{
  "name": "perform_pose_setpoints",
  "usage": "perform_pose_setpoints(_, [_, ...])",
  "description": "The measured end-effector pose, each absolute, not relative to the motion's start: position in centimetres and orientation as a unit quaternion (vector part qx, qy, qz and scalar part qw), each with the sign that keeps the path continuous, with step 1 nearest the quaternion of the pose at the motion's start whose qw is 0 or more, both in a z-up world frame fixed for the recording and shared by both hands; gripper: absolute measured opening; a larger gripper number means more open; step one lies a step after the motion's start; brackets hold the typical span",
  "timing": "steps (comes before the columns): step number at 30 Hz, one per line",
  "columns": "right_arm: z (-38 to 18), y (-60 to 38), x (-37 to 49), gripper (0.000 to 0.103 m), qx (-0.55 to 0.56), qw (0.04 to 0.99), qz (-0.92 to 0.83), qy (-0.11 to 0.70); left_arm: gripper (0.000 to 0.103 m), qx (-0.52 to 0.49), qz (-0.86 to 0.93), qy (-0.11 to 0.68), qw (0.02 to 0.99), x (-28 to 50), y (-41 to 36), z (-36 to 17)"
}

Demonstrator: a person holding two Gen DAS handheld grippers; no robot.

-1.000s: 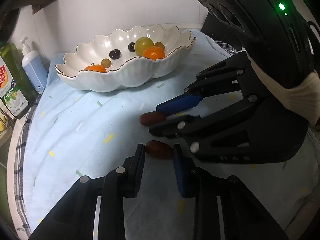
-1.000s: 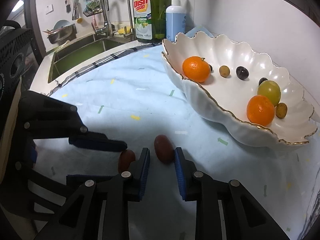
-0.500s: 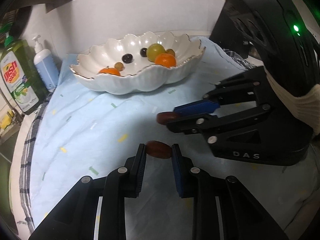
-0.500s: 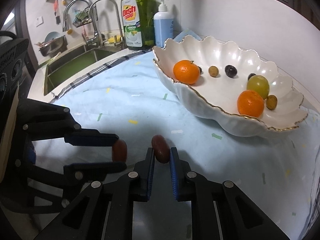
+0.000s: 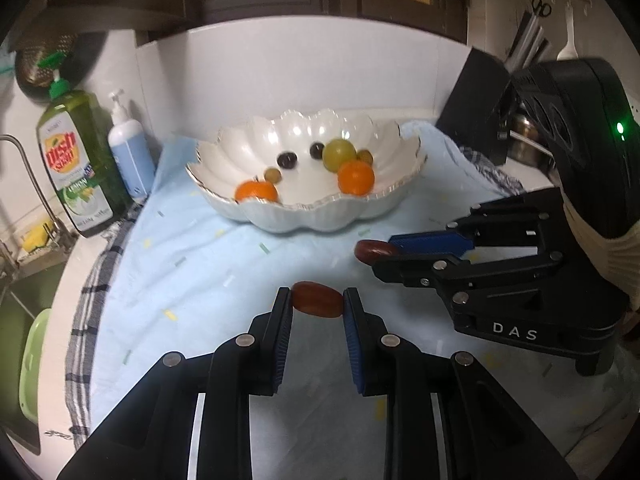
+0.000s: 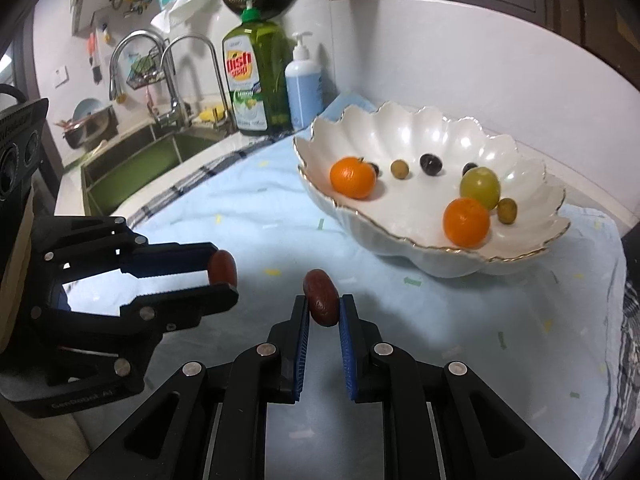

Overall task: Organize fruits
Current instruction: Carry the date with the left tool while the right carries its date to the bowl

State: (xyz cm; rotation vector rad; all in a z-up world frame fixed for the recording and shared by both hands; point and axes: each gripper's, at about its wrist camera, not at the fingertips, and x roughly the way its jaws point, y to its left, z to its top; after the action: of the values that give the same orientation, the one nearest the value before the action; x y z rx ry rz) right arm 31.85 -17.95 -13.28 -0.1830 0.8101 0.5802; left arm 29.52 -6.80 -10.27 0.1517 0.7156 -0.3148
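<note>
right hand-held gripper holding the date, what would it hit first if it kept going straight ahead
Probably nothing right away: ahead of the right hand-held gripper and its date lies open blue cloth. The bowl sits right of that line, though depth is unclear.

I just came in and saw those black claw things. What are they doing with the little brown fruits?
A person is tidying fruit with two hand-held grippers. The left gripper has its jaws shut on one red-brown date, and the right gripper has its jaws shut on another date. Both dates are above the light blue cloth. The white scalloped bowl nearby already holds two oranges, a green grape and some small dark and olive-coloured fruits, so the dates probably go there next.
</note>
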Motion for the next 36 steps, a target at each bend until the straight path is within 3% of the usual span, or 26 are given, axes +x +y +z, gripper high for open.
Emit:
perform_pose_setpoints(15, [-8.0, -19.0, 30.6, 0.016, -0.041, 0.915, 0.232, 0.326, 0.026, 0.031, -0.138, 0.267, 0.953, 29.2, -5.5, -4.5])
perform_pose_setpoints(36, [-5.1, -20.9, 35.2, 0.016, -0.001, 0.948, 0.159, 0.277, 0.026, 0.037, -0.096, 0.234, 0.967, 34.9, -5.7, -2.2])
